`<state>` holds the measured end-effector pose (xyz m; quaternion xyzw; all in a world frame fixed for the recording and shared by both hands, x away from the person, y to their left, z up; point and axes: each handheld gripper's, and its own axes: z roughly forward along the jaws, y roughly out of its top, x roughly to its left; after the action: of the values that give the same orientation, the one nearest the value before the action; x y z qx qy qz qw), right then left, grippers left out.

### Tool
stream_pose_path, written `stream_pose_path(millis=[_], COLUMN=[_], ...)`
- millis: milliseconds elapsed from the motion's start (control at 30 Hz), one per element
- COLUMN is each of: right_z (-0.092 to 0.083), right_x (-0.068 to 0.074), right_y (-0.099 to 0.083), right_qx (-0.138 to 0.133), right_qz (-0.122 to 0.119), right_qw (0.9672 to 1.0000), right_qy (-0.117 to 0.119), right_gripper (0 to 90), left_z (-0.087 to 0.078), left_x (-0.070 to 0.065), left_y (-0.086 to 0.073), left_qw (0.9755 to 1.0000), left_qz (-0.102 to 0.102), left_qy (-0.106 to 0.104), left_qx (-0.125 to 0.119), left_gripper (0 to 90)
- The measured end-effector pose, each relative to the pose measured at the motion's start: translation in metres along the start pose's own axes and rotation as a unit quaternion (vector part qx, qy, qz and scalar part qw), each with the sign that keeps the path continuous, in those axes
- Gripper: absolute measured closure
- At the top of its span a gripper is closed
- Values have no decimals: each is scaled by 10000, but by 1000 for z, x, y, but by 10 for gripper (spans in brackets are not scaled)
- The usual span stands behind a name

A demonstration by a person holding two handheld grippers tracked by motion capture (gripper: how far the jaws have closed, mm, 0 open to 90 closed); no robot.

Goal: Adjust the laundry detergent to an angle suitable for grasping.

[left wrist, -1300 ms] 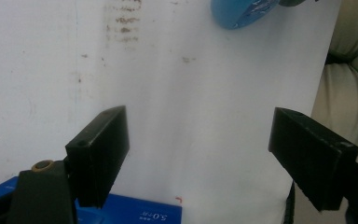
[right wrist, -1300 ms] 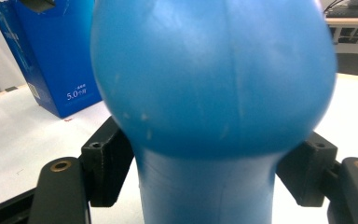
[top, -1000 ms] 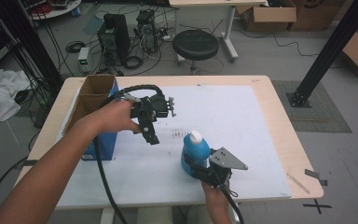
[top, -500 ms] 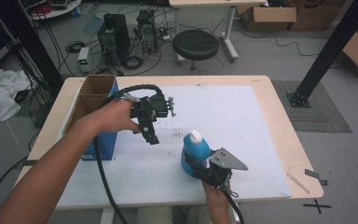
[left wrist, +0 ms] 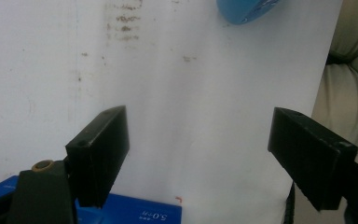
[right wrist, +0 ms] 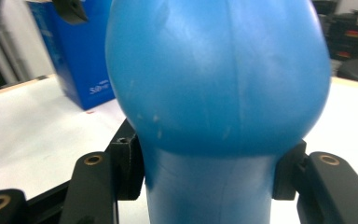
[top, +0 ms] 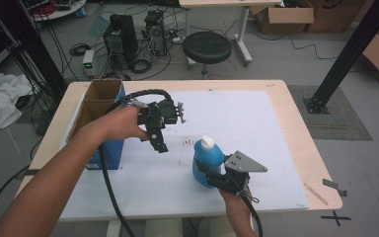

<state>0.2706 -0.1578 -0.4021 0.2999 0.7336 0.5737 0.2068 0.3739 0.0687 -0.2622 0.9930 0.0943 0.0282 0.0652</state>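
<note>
Your right gripper [top: 208, 174] has just been closing and now pinches the narrow lower part of the blue bottle [top: 206, 159], which stands on the white sheet [top: 246, 128] near the table's front edge. Your left gripper [top: 159, 143] hangs wide open, nothing in it, above the sheet beside the blue carton [top: 109, 150]. The right gripper view catches "500" on that carton; the left one shows brown smudges [left wrist: 123, 21] on the sheet.

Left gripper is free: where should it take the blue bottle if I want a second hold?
Probably the neck under the white cap, from the far-left side. The blue bottle stands upright, the right gripper already pinches its narrow lower waist from the near side, and the left gripper hangs open.
</note>
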Motion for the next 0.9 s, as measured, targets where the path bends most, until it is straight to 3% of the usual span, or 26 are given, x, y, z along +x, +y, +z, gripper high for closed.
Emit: stream_pose_path(millis=[133,267,500,633,767,900], right_z=[-4,-8,-12,-11,-6,0], right_x=[-11,-21,-41,-47,-53,-62], right_y=[9,15,22,25,28,31], right_qx=[50,98,85,161,185,276], right_qz=[-21,-147,-243,-414,-576,-582], right_qw=[9992,9980,9932,9884,9813,9744], right_qy=[393,606,1131,1450,1828,2155], right_gripper=[427,427,427,427,427,427], left_z=[-1,-1,-1,-1,-1,-2], left_x=[0,-1,-1,-1,-1,-2], left_y=[-1,-1,0,0,1,0], left_qw=[10000,10000,10000,10000,10000,10000], left_qz=[-8,0,-6,-20,-13,-31], left_qy=[8,13,3,5,16,8], left_qx=[-21,-8,17,9,3,-14], left_gripper=[211,211,211,211,210,210])
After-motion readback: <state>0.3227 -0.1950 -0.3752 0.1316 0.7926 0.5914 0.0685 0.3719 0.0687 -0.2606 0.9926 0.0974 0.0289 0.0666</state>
